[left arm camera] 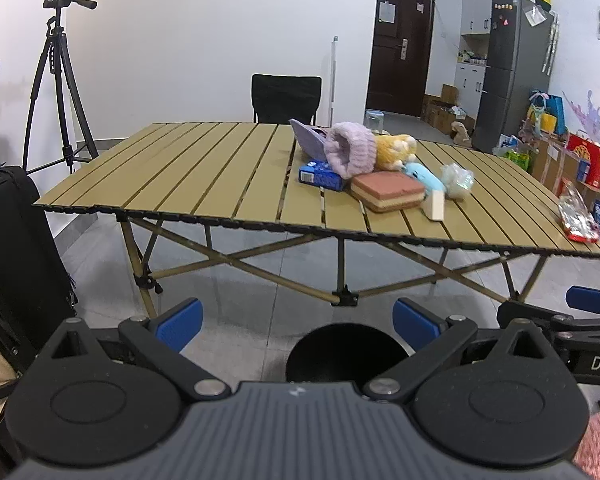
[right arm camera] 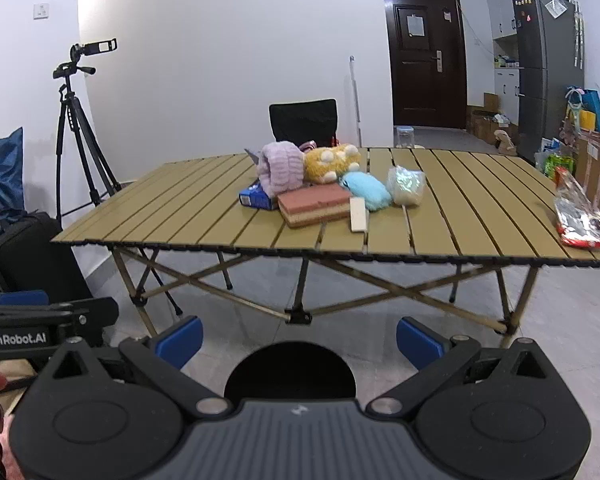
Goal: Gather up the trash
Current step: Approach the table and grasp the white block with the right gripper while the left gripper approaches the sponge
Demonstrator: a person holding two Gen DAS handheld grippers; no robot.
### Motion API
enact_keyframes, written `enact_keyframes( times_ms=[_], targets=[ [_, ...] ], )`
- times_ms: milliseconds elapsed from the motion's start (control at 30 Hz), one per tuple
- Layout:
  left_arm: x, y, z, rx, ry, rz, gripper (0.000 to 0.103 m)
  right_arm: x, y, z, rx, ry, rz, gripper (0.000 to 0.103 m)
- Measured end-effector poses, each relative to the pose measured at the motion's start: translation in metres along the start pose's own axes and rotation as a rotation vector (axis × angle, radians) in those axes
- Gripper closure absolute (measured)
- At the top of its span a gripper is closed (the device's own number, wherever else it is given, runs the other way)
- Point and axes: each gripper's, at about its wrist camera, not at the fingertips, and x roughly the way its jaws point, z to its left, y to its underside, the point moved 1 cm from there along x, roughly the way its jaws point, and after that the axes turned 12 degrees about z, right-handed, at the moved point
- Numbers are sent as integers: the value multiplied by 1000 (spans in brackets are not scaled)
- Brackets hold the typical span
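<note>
Both the left gripper (left arm camera: 298, 324) and the right gripper (right arm camera: 299, 339) stand spread wide with nothing between their blue pads, each hovering above a black bin (left arm camera: 332, 344) on the floor. On the slatted surface (right arm camera: 180, 216) ahead, a crumpled clear wrapper (right arm camera: 406, 186) lies at about one o'clock of the pile's brown block (right arm camera: 316, 204). A red-and-silver snack bag (right arm camera: 578, 220) sits well apart at three o'clock by the surface's edge.

2 wrist fisheyes, side by side, tilted down, both facing slatted table (left arm camera: 204, 168) from afar
</note>
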Motion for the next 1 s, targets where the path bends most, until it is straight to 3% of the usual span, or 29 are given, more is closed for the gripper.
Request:
enact_keyframes(
  times_ms=[600,1000],
  targets=[
    [75,-74,2,-78,-28,-35,0,88,-75,-31,5,-9,-63,0],
    [123,-112,-13,-84,-28,-30,0,147,-118,-50,-31,75,-94,0]
  ],
)
